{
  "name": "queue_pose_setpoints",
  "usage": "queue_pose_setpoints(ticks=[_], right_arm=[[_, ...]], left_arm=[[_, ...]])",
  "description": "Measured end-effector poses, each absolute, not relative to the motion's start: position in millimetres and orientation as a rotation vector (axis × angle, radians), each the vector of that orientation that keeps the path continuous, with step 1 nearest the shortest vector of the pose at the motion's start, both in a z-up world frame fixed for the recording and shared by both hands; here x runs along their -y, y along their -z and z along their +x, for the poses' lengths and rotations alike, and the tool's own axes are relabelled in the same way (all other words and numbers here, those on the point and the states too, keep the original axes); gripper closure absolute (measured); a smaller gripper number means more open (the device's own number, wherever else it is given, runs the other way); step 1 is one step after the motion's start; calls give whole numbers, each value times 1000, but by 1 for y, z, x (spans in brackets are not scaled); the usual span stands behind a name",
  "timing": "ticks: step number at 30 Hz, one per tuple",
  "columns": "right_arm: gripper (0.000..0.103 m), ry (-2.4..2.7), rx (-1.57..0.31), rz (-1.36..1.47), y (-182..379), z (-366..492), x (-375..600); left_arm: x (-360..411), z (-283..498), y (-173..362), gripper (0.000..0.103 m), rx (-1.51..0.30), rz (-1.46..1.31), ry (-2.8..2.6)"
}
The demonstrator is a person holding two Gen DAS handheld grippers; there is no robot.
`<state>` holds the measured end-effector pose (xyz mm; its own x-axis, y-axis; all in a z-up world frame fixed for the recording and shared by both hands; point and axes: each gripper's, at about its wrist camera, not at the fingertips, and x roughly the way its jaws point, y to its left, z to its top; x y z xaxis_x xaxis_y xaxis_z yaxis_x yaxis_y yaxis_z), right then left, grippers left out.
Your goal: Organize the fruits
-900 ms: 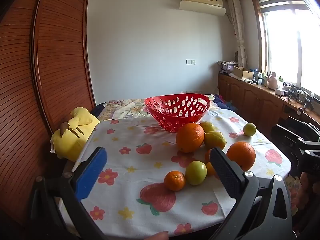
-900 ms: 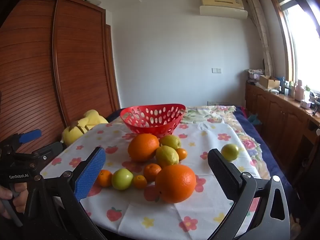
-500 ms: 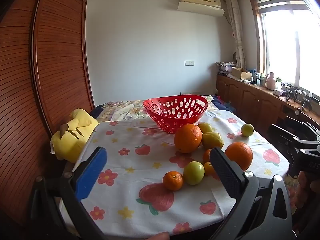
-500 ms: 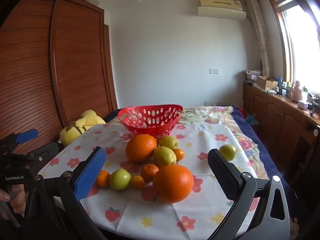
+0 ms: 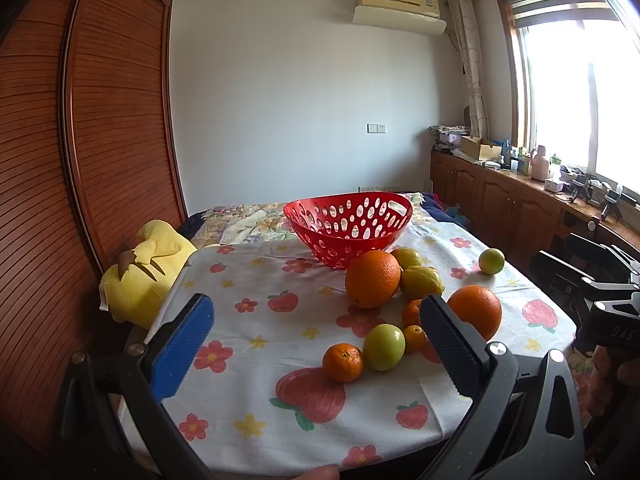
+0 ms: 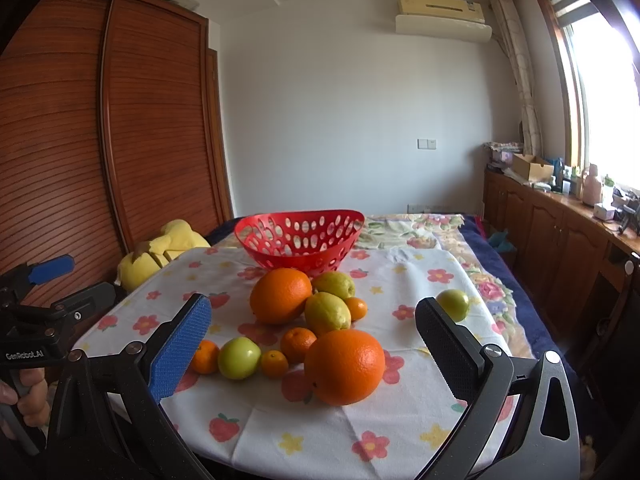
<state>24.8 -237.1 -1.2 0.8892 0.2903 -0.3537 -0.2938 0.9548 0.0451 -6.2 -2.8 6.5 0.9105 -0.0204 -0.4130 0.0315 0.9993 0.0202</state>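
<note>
A red perforated basket (image 5: 348, 222) (image 6: 299, 238) stands empty at the far side of the flowered tablecloth (image 5: 256, 320). In front of it lie two big oranges (image 6: 345, 366) (image 6: 281, 295), two lemons (image 6: 328, 312), a green apple (image 6: 239, 358), several small mandarins (image 6: 298, 344) and a lone green fruit (image 6: 453, 304) off to the right. My left gripper (image 5: 316, 334) hovers open over the near left of the table, nothing between its fingers. My right gripper (image 6: 314, 334) is open too, with the nearest orange seen between its fingers, untouched.
A yellow plush toy (image 5: 148, 270) lies at the table's left edge by the wooden wardrobe (image 5: 80, 160). A wooden counter (image 6: 560, 224) with small items runs along the right wall under the window. A bed with floral bedding (image 6: 420, 228) lies beyond the table.
Both views have shifted slightly; the fruits sit a touch lower and leftward in frame. Nothing on the table has moved and both grippers stay open.
</note>
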Motion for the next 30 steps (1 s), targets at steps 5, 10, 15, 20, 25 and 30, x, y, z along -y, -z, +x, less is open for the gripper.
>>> queue_pose_setpoints(ticks=[5,10,15,20,25,30], right_arm=[[0,-302,-367,-10,0,24,238],[0,-297,-366,-8,-2,24,238],[0,-297,-367,-9,-3,23,239],[0,-294,-365,-10,-1,24,239],[0,-293,-366,-12,-1,24,238],[0,-291,-365,-9,0,23,238]], left_arm=[[3,-6,-6,0,-425,27,26],[3,-6,-6,0,-424,28,26],[4,-7,-6,0,-424,27,27],[4,-7,-6,0,-423,27,27],[5,-8,-6,0,-424,27,28],[5,-9,-5,0,-424,28,27]])
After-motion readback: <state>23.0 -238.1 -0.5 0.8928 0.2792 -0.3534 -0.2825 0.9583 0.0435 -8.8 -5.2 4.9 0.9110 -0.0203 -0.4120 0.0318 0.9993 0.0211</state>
